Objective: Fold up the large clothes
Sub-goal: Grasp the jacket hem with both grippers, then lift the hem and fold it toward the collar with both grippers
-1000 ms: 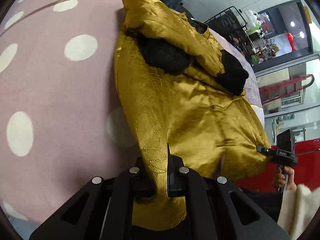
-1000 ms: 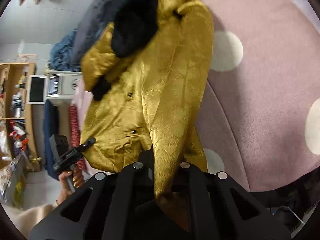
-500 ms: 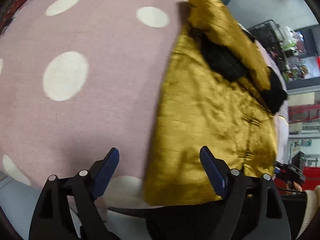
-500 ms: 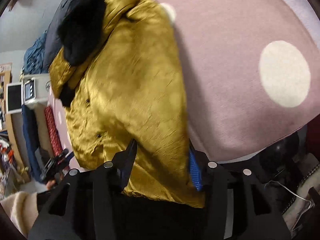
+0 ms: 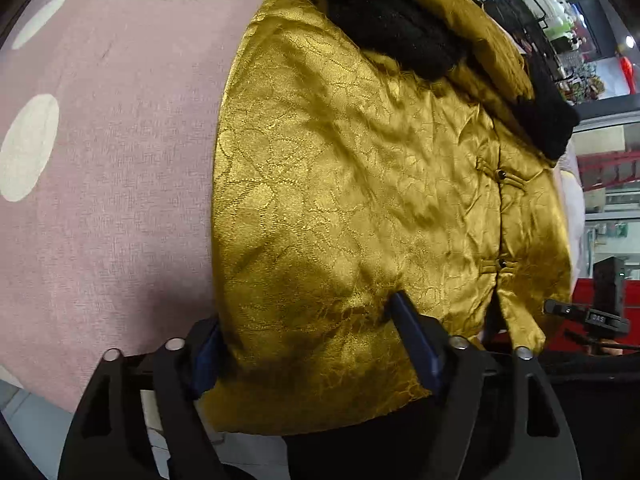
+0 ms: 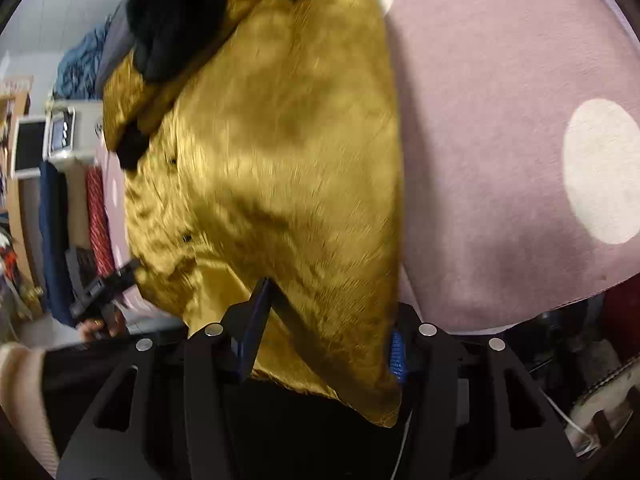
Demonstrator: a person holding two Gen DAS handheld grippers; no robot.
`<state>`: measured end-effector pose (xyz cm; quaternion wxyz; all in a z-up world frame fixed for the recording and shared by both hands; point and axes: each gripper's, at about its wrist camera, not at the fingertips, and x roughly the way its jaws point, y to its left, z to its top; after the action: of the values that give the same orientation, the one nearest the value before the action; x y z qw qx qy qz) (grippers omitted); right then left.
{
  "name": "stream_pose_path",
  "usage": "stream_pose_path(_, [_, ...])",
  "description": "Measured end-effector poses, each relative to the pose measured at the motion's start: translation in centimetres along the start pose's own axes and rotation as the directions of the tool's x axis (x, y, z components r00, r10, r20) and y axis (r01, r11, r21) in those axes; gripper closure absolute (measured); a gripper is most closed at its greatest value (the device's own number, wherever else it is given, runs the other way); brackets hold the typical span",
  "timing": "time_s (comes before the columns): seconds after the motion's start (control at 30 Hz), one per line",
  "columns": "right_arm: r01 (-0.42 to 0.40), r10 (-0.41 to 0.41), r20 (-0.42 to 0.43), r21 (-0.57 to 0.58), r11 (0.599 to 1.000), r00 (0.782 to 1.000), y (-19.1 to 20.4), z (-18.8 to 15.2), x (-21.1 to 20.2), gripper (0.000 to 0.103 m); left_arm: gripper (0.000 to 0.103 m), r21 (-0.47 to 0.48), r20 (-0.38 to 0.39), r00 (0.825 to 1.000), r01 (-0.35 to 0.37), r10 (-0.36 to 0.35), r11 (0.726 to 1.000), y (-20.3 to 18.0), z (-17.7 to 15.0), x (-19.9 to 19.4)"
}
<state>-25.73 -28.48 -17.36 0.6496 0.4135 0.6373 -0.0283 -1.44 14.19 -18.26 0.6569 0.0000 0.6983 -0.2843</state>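
- A second ago both grippers were pinched shut on the jacket point(image 5: 360, 184) hem, holding it bunched; it now lies spread flat on the dotted cover point(image 5: 112, 168)
- Left gripper point(image 5: 316, 344) let go, its jaws sprang wide and have just been closing again; the hem corner lies loose between them
- Right gripper point(image 6: 324, 340) opened too, the other hem corner lying between its parted jaws
- Both grippers have sunk closer to the jacket, which now fills more of each view

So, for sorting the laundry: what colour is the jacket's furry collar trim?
Black, against the gold jacket; the collar trim shows best in the left wrist view.
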Motion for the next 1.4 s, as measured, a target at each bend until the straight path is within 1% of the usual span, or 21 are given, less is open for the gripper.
stream_pose_path(0.03, [0.01,-0.01,-0.004,-0.021,1.0,1.0,0.4,-0.3,0.3,0.057,0.047,-0.012,0.0,1.0,0.003,-0.003,1.0,0.0,0.1,0.0])
stream_pose_path(0.07, [0.013,-0.013,0.0,-0.035,0.999,1.0,1.0,-0.4,0.5,0.069,0.06,-0.034,-0.001,1.0,0.02,-0.021,0.999,0.2,0.3,-0.2])
stream_pose_path(0.13, [0.005,-0.004,0.017,-0.055,0.999,1.0,1.6,-0.5,0.1,0.078,0.075,-0.063,-0.004,0.998,0.068,-0.068,0.996,0.6,0.9,-1.1])
stream_pose_path(0.17, [-0.002,0.003,0.026,-0.059,0.998,1.0,1.9,-0.3,-0.2,0.085,0.083,-0.063,0.0,0.996,0.085,-0.086,0.994,0.6,1.2,-1.6])
stream_pose_path(0.23, [-0.023,0.026,0.034,-0.067,0.997,0.999,2.5,0.2,-0.7,0.091,0.087,-0.041,0.017,0.993,0.118,-0.118,0.992,0.0,1.7,-3.0])
stream_pose_path(0.4, [-0.106,0.116,0.075,-0.125,0.986,0.99,5.5,2.3,-3.2,0.094,0.091,0.036,0.142,0.974,0.174,-0.177,0.984,-3.0,4.8,-8.2])
stream_pose_path(0.53, [-0.188,0.213,0.172,-0.151,0.971,0.962,8.0,5.3,-6.8,0.094,0.092,0.065,0.267,0.944,0.181,-0.192,0.981,-4.3,9.3,-12.5])
stream_pose_path(0.67, [-0.286,0.312,0.277,-0.13,0.949,0.909,8.7,9.8,-11.0,0.094,0.092,0.074,0.346,0.916,0.191,-0.204,0.979,-5.0,14.6,-15.3])
stream_pose_path(0.83, [-0.399,0.396,0.366,-0.071,0.914,0.842,7.8,15.7,-15.2,0.094,0.092,0.084,0.377,0.913,0.133,-0.155,0.988,-6.5,20.8,-16.0])
stream_pose_path(0.9, [-0.424,0.412,0.38,-0.059,0.904,0.828,7.2,17.6,-16.3,0.094,0.092,0.037,0.383,0.912,0.141,-0.144,0.989,-6.6,23.5,-15.9])
stream_pose_path(1.0, [-0.378,0.368,0.399,-0.057,0.924,0.84,7.7,20.8,-16.9,0.094,0.09,-0.058,0.379,0.916,0.167,-0.133,0.984,-6.5,27.1,-15.2])
stream_pose_path(1.03, [-0.369,0.356,0.406,-0.047,0.928,0.842,8.0,22.0,-16.8,0.094,0.09,-0.098,0.381,0.911,0.208,-0.156,0.973,-6.2,28.3,-15.0])
stream_pose_path(1.1, [-0.362,0.34,0.418,-0.029,0.932,0.842,8.6,23.9,-16.1,0.094,0.082,-0.161,0.387,0.898,0.289,-0.209,0.944,-5.4,29.8,-15.0])
stream_pose_path(1.13, [-0.361,0.329,0.429,-0.008,0.933,0.841,8.6,25.1,-15.9,0.094,0.074,-0.193,0.395,0.885,0.341,-0.245,0.92,-4.7,30.4,-15.2])
stream_pose_path(1.17, [-0.369,0.326,0.436,0.016,0.929,0.839,8.4,26.2,-15.6,0.094,0.061,-0.21,0.416,0.867,0.383,-0.272,0.9,-4.2,30.6,-15.7])
stream_pose_path(1.2, [-0.382,0.325,0.442,0.042,0.923,0.836,8.1,27.3,-15.5,0.094,0.052,-0.223,0.451,0.849,0.407,-0.276,0.886,-3.6,30.6,-16.3])
stream_pose_path(1.23, [-0.39,0.322,0.447,0.068,0.918,0.835,7.6,28.2,-15.3,0.094,0.035,-0.241,0.503,0.829,0.404,-0.243,0.882,-2.7,30.5,-17.5])
stream_pose_path(1.27, [-0.396,0.312,0.452,0.102,0.913,0.836,7.1,29.3,-14.9,0.094,0.026,-0.25,0.534,0.818,0.394,-0.214,0.884,-1.9,30.6,-18.4])
stream_pose_path(1.3, [-0.399,0.307,0.45,0.125,0.908,0.839,6.8,30.3,-14.5,0.094,0.025,-0.255,0.556,0.809,0.385,-0.191,0.887,-1.3,30.5,-19.3])
stream_pose_path(1.33, [-0.398,0.3,0.447,0.142,0.906,0.843,6.5,31.0,-14.2,0.094,0.024,-0.259,0.568,0.805,0.373,-0.173,0.891,-0.7,30.3,-19.9])
stream_pose_path(1.4, [-0.396,0.282,0.435,0.196,0.897,0.855,5.9,33.0,-13.1,0.094,0.023,-0.267,0.551,0.826,0.307,-0.117,0.914,0.4,29.8,-20.3])
